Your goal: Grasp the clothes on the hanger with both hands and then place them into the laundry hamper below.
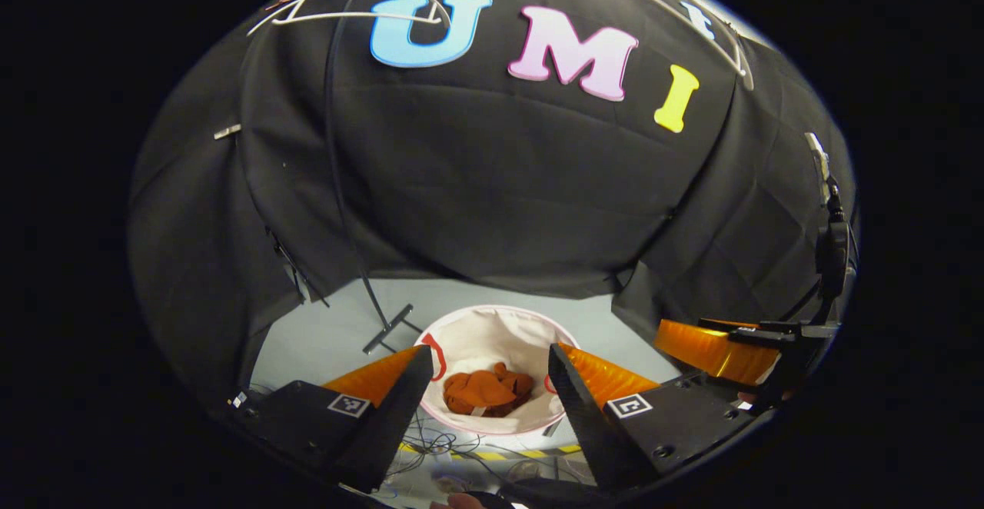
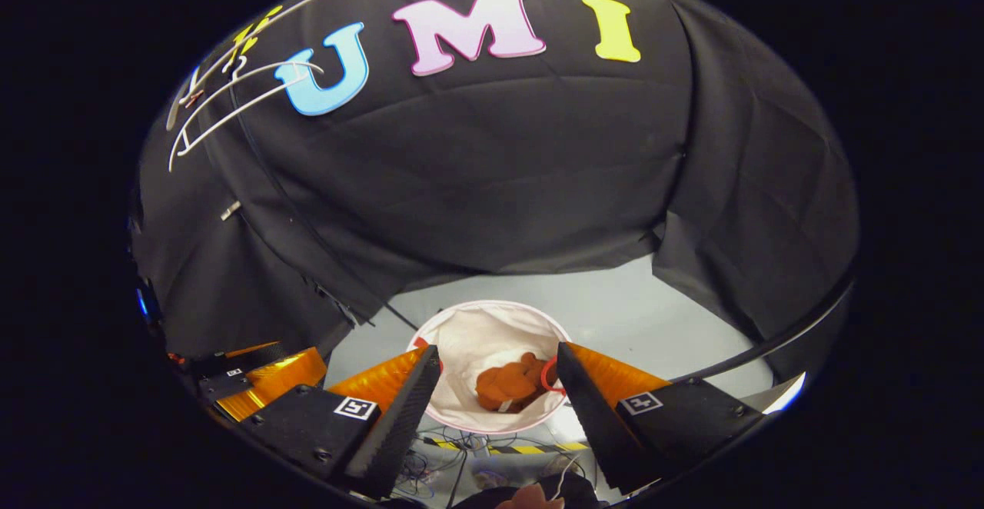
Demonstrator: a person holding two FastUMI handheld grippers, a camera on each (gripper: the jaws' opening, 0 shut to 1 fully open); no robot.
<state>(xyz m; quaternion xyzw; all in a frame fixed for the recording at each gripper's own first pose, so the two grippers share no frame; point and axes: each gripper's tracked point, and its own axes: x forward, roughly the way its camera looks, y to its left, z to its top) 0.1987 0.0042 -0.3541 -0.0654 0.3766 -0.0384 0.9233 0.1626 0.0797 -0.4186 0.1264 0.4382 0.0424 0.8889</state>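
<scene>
The crumpled rust-orange cloth garment [image 1: 487, 391] lies inside the round white fabric laundry hamper [image 1: 492, 328] on the floor. Above it, the left gripper [image 1: 490, 386] and right gripper [image 2: 498, 386] hover with fingers spread, holding nothing. A bare white wire hanger [image 1: 350, 5] hangs high on the wall.

Pale grey floor [image 1: 323, 340] with a hamper standing on it

The white laundry hamper [image 1: 492, 332] sits on the floor near the black cloth wall, rust-brown clothes [image 1: 486, 392] bunched in its bottom. Loose cables [image 1: 430, 444] and a yellow-black tape strip [image 1: 507, 454] lie just beside it; a stand's foot [image 1: 388, 328] rests nearby.
</scene>
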